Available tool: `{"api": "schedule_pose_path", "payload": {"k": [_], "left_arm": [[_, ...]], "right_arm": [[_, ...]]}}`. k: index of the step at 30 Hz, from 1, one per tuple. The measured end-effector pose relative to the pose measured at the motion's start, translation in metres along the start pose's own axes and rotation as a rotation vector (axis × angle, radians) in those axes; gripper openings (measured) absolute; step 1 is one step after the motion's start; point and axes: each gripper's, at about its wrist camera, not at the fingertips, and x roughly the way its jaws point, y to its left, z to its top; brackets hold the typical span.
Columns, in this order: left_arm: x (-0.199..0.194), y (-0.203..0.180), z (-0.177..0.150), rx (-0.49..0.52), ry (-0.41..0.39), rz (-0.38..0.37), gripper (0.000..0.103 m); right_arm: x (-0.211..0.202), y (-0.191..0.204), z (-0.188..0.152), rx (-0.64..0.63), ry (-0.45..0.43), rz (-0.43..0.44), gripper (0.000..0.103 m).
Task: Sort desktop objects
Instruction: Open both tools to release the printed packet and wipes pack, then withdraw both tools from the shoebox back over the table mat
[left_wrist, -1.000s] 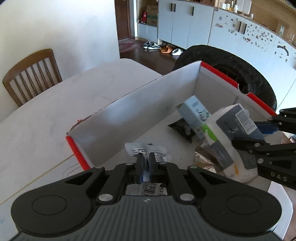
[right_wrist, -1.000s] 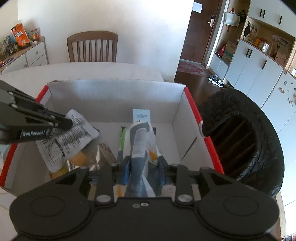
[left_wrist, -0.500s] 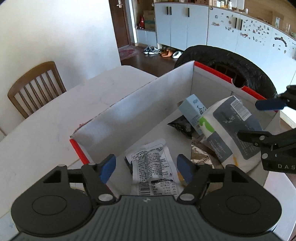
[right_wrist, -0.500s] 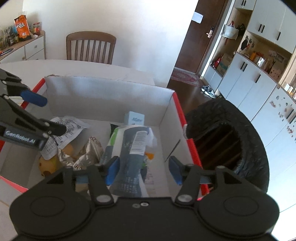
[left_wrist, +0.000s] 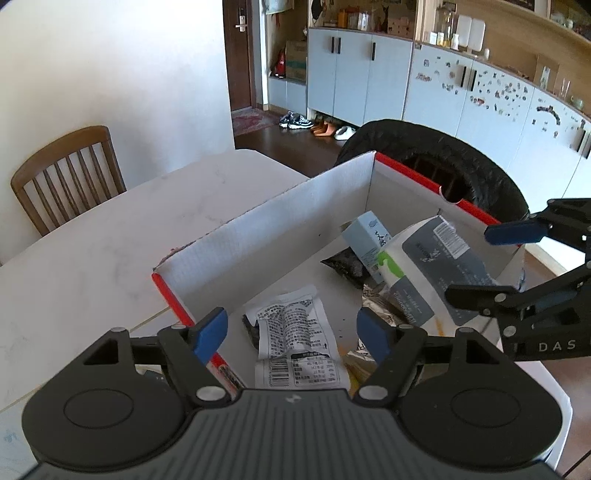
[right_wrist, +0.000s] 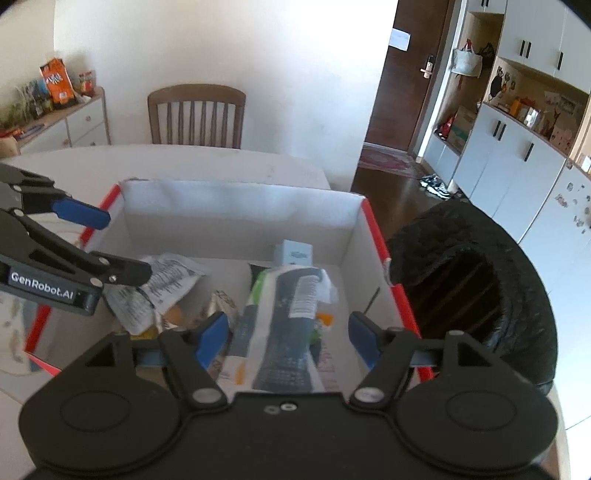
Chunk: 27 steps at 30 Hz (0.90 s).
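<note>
A white cardboard box with red edges sits on the white table. Inside lie a white printed packet, a grey-white-green bag, a small light-blue carton and dark and foil wrappers. My left gripper is open and empty above the white packet. My right gripper is open and empty above the grey bag.
A black tyre-like ring stands right of the box. A wooden chair is at the table's far side. A sideboard with snacks is at far left. White cabinets line the room.
Both grippers have opened and let go: the white packet and the grey bag now lie in the box. Both grippers have risen and pulled back from the box.
</note>
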Motion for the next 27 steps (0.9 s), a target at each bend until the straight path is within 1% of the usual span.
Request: {"api": "schedule_pose_path", "payload": {"k": [6,9,13,18,24,26,27], "left_arm": [[-0.015,0.001,-0.005,0.004,-0.028,-0.019,0.077],[-0.023,0.002,-0.008,-0.005,-0.039,-0.032,0.077],[-0.032,0.006,-0.013,-0.026,-0.053,-0.052,0.077],[-0.049,0.009,-0.019,-0.029,-0.085,-0.073,0.08],[-0.073,0.015,-0.028,-0.026,-0.139,-0.089,0.089],[-0.082,0.019,-0.032,-0.028,-0.154,-0.089,0.098],[-0.085,0.022,-0.035,-0.032,-0.16,-0.09,0.1]], "right_arm": [[-0.014,0.007,0.001,0.017,-0.028,0.061,0.081],[-0.023,0.01,0.001,0.04,-0.047,0.079,0.083],[-0.032,0.015,0.0,0.072,-0.056,0.082,0.084],[-0.043,0.023,-0.002,0.106,-0.068,0.083,0.085],[-0.052,0.038,-0.001,0.142,-0.087,0.071,0.087],[-0.055,0.044,-0.001,0.149,-0.092,0.07,0.087],[-0.057,0.047,0.0,0.153,-0.094,0.071,0.088]]}}
